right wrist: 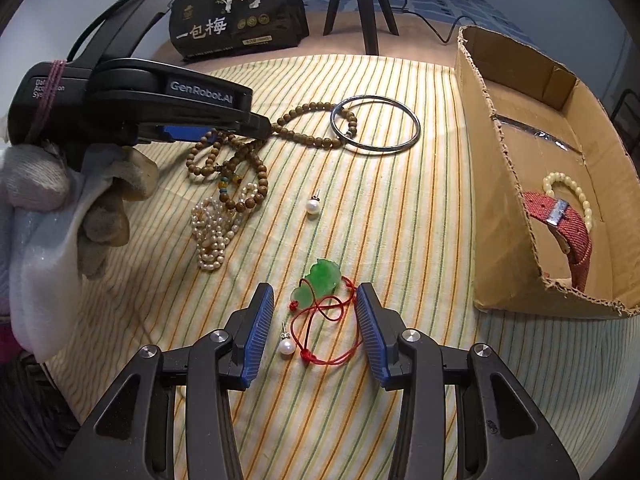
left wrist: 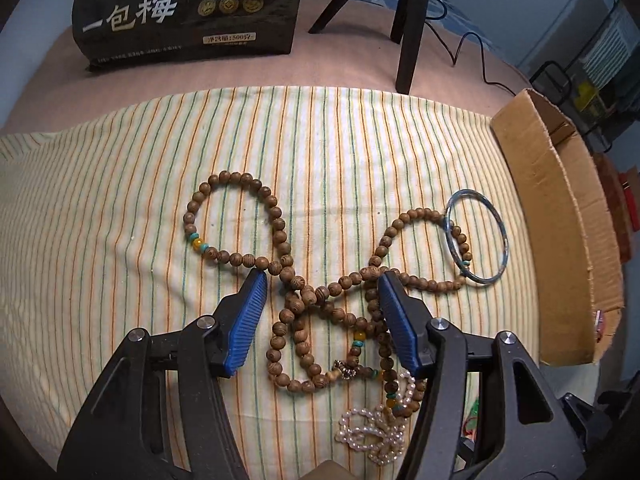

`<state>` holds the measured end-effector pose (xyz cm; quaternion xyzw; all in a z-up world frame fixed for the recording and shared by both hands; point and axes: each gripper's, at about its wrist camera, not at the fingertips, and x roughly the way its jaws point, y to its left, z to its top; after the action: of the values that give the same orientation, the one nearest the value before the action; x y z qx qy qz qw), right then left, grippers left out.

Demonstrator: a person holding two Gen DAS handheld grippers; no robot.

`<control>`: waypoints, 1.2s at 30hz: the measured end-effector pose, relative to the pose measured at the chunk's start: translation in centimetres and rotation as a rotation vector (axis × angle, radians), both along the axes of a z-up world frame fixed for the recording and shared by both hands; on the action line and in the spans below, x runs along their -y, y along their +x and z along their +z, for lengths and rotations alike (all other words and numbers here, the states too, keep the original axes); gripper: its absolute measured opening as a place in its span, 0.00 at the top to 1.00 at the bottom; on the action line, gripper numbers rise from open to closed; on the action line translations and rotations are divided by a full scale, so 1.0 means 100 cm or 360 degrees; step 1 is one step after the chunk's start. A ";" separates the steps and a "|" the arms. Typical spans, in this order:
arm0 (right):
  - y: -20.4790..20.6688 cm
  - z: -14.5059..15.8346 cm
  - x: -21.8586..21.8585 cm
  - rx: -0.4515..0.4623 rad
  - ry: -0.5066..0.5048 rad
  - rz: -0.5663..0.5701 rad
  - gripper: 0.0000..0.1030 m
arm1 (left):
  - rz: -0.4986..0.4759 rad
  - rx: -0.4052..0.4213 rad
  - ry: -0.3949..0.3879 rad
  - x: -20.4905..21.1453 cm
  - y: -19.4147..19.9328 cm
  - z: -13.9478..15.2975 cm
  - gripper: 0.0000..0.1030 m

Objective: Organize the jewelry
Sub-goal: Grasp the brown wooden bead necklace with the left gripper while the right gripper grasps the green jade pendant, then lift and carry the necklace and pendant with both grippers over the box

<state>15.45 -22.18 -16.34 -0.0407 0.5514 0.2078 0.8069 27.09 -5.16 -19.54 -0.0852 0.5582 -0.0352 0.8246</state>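
Note:
A long string of brown wooden beads (left wrist: 296, 308) lies tangled on the striped cloth (left wrist: 120, 200). My left gripper (left wrist: 322, 280) is open, pointing steeply down, with its blue pads either side of the tangle. One loop of the beads runs through a thin bluish bangle (left wrist: 468, 192). A pearl strand (left wrist: 372, 428) lies just below the tangle. In the right wrist view my right gripper (right wrist: 315, 294) is open over a green jade pendant (right wrist: 322, 276) on a red cord, with a pearl earring (right wrist: 286, 347) between its fingers. The left gripper (right wrist: 256, 128) reaches into the beads (right wrist: 240, 168) from the left.
A cardboard box (right wrist: 500, 200) at the right holds a red watch strap (right wrist: 576, 236) and a cream bead bracelet (right wrist: 560, 178). A second pearl earring (right wrist: 313, 205) lies mid-cloth. A black snack bag (left wrist: 188, 8) and tripod legs (left wrist: 408, 40) stand behind. A gloved hand (right wrist: 60, 184) holds the left gripper.

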 end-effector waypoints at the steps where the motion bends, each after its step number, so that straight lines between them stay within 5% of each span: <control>1: 0.001 0.000 -0.001 0.0002 -0.0002 0.0002 0.60 | -0.0002 0.0005 0.0011 0.002 0.000 -0.001 0.42; 10: 0.006 -0.003 -0.008 0.0010 -0.0049 0.0013 0.60 | 0.0012 0.0058 0.0048 0.001 0.005 -0.005 0.76; 15: 0.007 -0.004 -0.009 0.0012 -0.0085 0.0012 0.81 | 0.0022 0.0059 0.0009 -0.011 0.002 -0.002 0.88; 16: 0.008 -0.004 -0.009 0.0010 -0.0080 0.0012 0.88 | 0.0024 0.0058 -0.0006 -0.012 0.002 -0.002 0.89; 23: 0.007 0.000 -0.011 0.0040 -0.0077 0.0013 0.88 | 0.0066 0.0052 -0.0186 -0.029 -0.001 0.010 0.90; 36: -0.003 0.030 -0.006 0.0132 0.0013 -0.0011 0.88 | 0.0070 0.0237 -0.0363 -0.045 -0.021 0.070 0.90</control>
<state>15.16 -21.58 -13.35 -0.0443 0.5167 0.2054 0.8300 24.96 -0.70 -12.55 -0.1878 0.4857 -0.0865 0.8493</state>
